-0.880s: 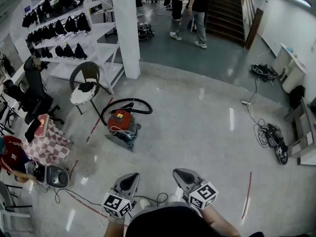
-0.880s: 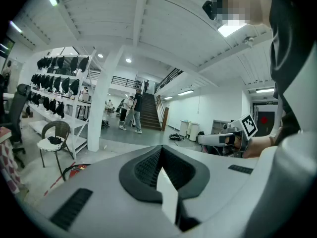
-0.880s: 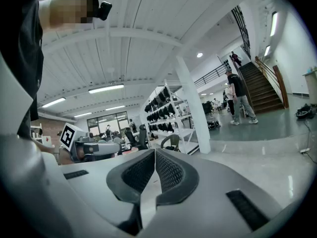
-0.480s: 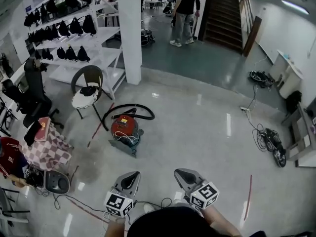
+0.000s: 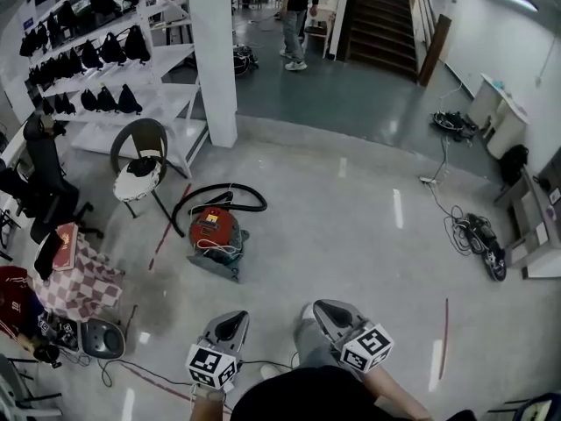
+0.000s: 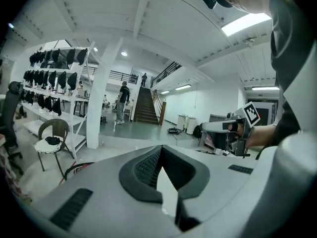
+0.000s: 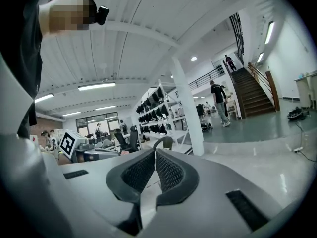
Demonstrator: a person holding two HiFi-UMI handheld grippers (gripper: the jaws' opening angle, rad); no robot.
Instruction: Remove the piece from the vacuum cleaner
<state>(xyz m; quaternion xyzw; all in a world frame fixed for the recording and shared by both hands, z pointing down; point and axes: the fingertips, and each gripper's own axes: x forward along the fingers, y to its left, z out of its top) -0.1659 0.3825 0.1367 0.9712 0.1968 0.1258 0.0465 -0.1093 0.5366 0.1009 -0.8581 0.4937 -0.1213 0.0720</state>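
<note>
Big hall, glossy grey floor (image 5: 368, 261). Nearest, at the bottom edge of the head view: two grippers held side by side, low and almost level. Left gripper (image 6: 161, 148) has its jaws closed together, nothing between them. Right gripper (image 7: 155, 153) is the same: jaws shut, empty. One marker cube on each.

Ahead on the floor, well apart from both grippers: one red vacuum cleaner (image 5: 213, 229), with one black hose (image 5: 219, 191) looped behind it. Nothing touches it.

Left of it: one checkered cloth (image 5: 83, 274) and one black office chair (image 5: 44, 187). Just past the vacuum: one brown chair (image 5: 140, 152). On the right: tangled cables (image 5: 473, 235).

Further back: one white pillar (image 5: 213, 55) and one shelf rack (image 5: 114, 68) with rows of black bags. Farthest: one person (image 5: 294, 16) standing beside one dark staircase (image 5: 381, 16).
</note>
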